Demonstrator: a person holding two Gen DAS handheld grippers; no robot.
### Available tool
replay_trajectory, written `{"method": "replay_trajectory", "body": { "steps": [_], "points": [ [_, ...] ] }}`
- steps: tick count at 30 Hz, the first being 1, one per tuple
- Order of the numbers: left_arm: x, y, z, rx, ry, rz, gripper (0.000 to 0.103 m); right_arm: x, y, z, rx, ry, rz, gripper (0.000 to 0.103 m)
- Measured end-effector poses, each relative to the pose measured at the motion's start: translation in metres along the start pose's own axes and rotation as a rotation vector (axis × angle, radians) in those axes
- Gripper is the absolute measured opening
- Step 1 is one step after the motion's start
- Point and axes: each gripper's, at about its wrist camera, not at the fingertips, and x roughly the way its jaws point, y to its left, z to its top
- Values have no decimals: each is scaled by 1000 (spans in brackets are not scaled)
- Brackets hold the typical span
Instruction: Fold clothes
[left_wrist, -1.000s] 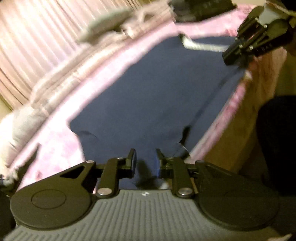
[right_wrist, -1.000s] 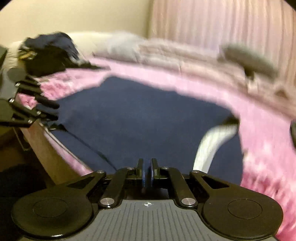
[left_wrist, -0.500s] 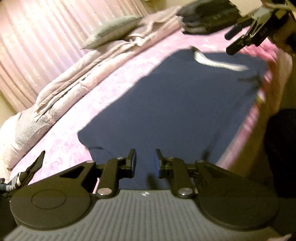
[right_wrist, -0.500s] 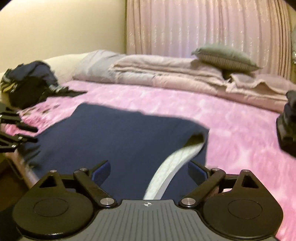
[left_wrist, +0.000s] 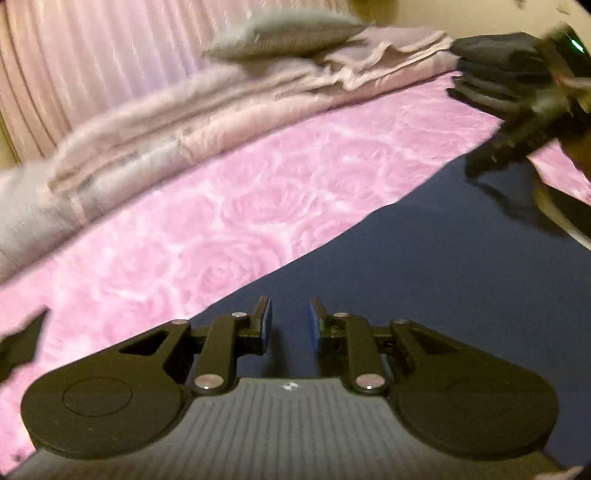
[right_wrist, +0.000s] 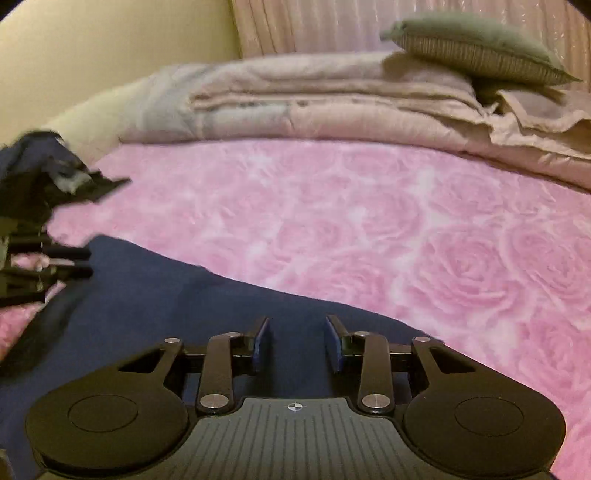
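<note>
1. Pink rose bedspread (right_wrist: 369, 221) fills the bed, folded quilt (right_wrist: 314, 99) along its far edge.
2. Navy garment (right_wrist: 147, 295) lies flat at the near edge.
3. Left gripper (left_wrist: 290, 325) and right gripper (right_wrist: 297, 343) hover over it, fingers spread, holding nothing.

Rose-print pink bedspread (right_wrist: 369, 221), pleated curtain (right_wrist: 332, 26)

No readable text, labels or numbers appear anywhere.

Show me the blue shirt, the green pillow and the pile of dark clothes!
shirt (right_wrist: 155, 306), right wrist view, its flat middle.
pillow (right_wrist: 476, 46), right wrist view, its ribbed side.
dark clothes (right_wrist: 33, 177), right wrist view, top of the heap.
</note>
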Motion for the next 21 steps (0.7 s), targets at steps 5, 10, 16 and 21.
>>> {"method": "replay_trajectory", "body": {
  "steps": [5, 10, 16, 21],
  "points": [
    [13, 32, -18, -9, 33, 5, 24, -5, -54, -27, 45, 37, -153, 36],
    [-3, 40, -7, -79, -43, 26, 21, -17, -29, -8, 22, -76, -95, 36],
    [36, 6, 21, -26, -22, -87, 21, 50, 45, 27, -85, 25, 112, 36],
    [39, 26, -7, -46, 2, -49, 21, 46, 9, 9, -60, 42, 88, 36]
  ]
}}
